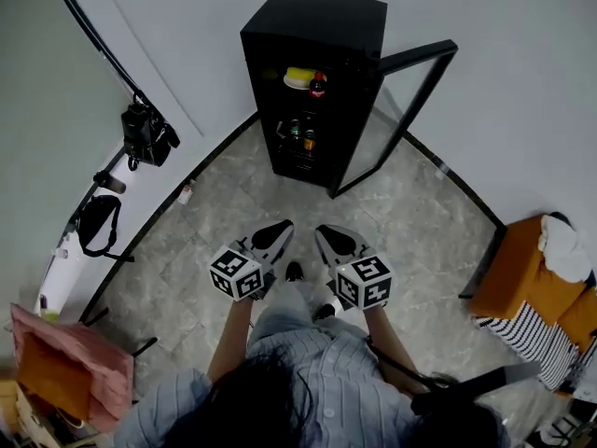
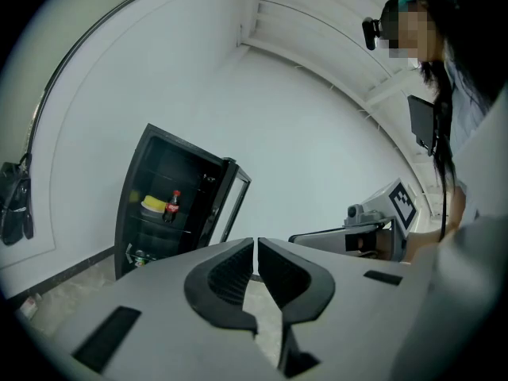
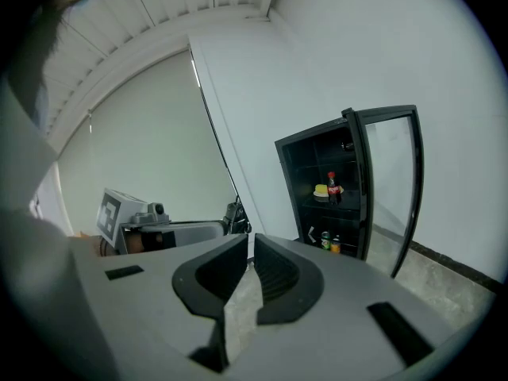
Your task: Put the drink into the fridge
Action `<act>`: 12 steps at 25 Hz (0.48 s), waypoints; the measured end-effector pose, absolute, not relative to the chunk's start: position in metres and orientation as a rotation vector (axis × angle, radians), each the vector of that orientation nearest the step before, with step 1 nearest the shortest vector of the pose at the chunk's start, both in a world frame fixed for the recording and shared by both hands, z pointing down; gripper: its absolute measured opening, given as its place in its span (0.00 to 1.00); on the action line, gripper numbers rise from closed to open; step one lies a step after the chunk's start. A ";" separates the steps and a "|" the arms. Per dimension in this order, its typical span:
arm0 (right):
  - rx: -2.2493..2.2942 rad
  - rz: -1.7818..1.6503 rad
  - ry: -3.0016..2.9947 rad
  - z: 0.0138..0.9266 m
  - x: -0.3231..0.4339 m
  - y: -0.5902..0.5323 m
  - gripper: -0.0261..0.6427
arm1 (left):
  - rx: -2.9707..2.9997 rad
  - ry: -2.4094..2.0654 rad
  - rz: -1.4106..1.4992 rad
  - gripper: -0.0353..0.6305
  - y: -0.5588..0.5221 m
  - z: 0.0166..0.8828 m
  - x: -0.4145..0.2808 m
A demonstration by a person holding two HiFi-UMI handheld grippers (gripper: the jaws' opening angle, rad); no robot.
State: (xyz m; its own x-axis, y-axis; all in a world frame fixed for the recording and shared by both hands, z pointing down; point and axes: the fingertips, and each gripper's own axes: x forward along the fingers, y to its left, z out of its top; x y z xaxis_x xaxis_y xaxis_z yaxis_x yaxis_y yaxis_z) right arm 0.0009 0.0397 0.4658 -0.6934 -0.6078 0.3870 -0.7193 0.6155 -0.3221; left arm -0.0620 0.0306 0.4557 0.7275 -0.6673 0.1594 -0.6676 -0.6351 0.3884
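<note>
Head view: person stands on grey stone floor (image 1: 410, 213), facing black fridge (image 1: 312, 26) in room corner. Fridge door (image 1: 410, 101) swung wide to the right. Left gripper (image 1: 278, 228) and right gripper (image 1: 326, 233) held side by side at waist, both pointing toward fridge, well apart from it.

Cola bottle (image 1: 318, 85) upright on upper shelf inside fridge, just beside a yellow item (image 1: 298, 75). Cans (image 1: 300, 138) on a lower shelf.

Left gripper view: fingers (image 2: 226, 272) closed together, nothing between them. It alone shows the person's head camera (image 2: 371, 30) and the right gripper's marker cube (image 2: 402, 203). Bottle seen red-labelled on the shelf; cans barely visible.

Right gripper view: fingers (image 3: 278, 272) also closed, only a thin slit, empty. It alone shows the door's clear glass pane (image 3: 389, 181) and separates a green can from an orange one.

Only head view shows the black bag (image 1: 147, 133) hung by the left wall and the orange seat (image 1: 527, 273) at right.
</note>
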 end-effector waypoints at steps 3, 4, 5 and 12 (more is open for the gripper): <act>1.095 0.679 -2.604 0.466 0.015 0.063 0.09 | 2.514 -1.017 -0.030 0.09 0.055 0.447 -0.049; 1.096 0.680 -2.607 0.466 0.018 0.071 0.09 | 2.521 -1.015 -0.035 0.09 0.063 0.444 -0.045; 1.096 0.682 -2.610 0.466 0.022 0.078 0.09 | 2.526 -1.014 -0.036 0.08 0.072 0.442 -0.041; 1.071 0.696 -2.639 0.468 0.037 0.128 0.09 | 2.528 -1.014 0.027 0.08 0.128 0.448 -0.021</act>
State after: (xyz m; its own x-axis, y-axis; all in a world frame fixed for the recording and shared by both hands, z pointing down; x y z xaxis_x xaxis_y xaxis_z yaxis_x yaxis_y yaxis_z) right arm 0.0368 0.1280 0.4682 -0.7142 -0.6009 0.3590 -0.6998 0.6247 -0.3466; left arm -0.0214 0.1282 0.4480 0.7347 -0.6572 0.1684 -0.6652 -0.6490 0.3693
